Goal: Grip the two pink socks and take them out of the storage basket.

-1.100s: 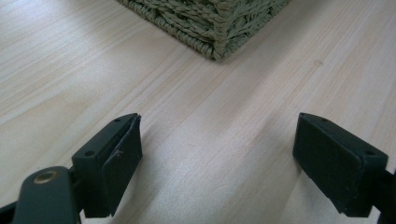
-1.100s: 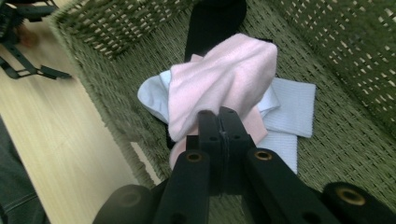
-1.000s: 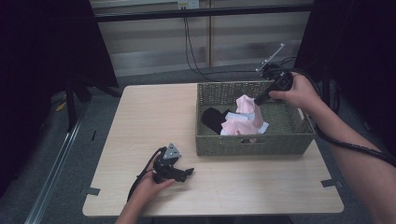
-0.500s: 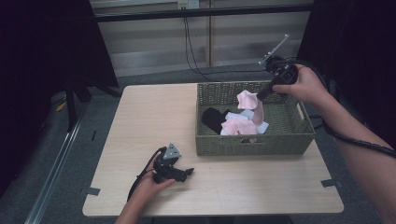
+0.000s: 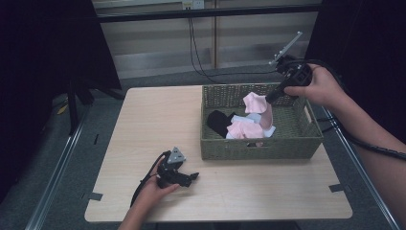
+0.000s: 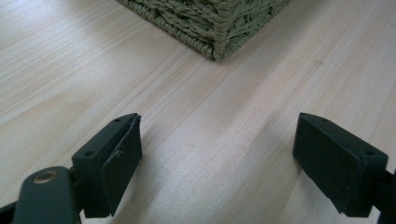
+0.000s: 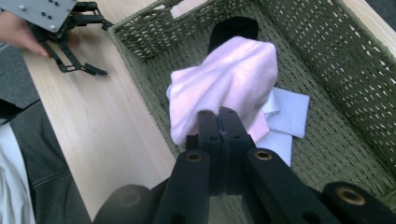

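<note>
My right gripper [image 5: 269, 99] is shut on a pink cloth [image 5: 255, 104] and holds it up above the green wicker basket [image 5: 258, 147]; the cloth hangs from the pinched jaws [image 7: 233, 79]. More pink cloth [image 5: 244, 129], a black cloth [image 5: 219, 120] and a pale blue cloth [image 7: 287, 114] lie inside the basket. My left gripper [image 5: 190, 179] rests on the wooden table [image 5: 143, 134] in front of the basket's near left corner, jaws wide open with nothing between its fingers [image 6: 114, 161]. That same left gripper [image 7: 88, 46] appears far off in the right gripper view.
The basket's corner [image 6: 219, 28] stands just ahead of the left gripper. Cables hang behind the table at the wall [image 5: 196, 52]. The table's left half is bare wood.
My right gripper has risen and drawn back to the right, lifting the pink cloth higher out of the basket. The left gripper has stayed put.
</note>
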`<control>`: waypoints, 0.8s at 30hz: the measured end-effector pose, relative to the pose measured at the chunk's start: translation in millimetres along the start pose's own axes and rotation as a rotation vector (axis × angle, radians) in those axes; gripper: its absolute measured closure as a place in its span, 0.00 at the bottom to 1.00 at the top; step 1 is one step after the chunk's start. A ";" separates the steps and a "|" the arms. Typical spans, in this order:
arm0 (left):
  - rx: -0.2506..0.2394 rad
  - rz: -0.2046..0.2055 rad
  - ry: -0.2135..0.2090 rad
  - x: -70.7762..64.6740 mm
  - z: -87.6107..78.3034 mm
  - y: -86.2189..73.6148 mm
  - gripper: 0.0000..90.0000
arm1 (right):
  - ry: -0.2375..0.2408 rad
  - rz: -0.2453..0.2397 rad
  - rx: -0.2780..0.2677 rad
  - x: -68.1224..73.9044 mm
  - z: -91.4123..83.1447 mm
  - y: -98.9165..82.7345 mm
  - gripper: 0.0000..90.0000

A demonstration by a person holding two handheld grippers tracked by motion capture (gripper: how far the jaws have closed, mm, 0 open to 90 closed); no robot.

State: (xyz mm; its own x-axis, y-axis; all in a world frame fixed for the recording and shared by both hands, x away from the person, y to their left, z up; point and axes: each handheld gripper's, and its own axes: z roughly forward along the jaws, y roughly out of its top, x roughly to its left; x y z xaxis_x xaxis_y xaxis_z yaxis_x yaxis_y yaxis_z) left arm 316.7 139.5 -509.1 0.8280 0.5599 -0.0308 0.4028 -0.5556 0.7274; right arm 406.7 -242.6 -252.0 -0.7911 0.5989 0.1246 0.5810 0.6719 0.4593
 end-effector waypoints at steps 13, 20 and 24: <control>0.001 0.004 0.002 0.2 -0.1 0.1 0.17 | 0.042 -0.044 -0.010 16.4 -15.7 -11.0 0.99; 0.000 0.000 -0.001 0.0 0.0 0.0 0.17 | 0.064 -0.076 -0.014 30.2 -23.1 -16.6 0.99; 0.000 0.001 -0.001 0.0 0.0 0.0 0.17 | 0.079 -0.091 -0.021 35.6 -24.2 -19.2 0.99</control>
State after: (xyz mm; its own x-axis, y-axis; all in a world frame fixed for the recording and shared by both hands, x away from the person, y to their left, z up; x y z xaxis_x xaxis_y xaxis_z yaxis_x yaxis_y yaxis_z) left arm 316.8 139.5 -509.1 0.8285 0.5592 -0.0306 0.4023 -0.5561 0.7273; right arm 362.8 -244.7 -235.1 -0.8535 0.4990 0.1502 0.5026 0.7122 0.4901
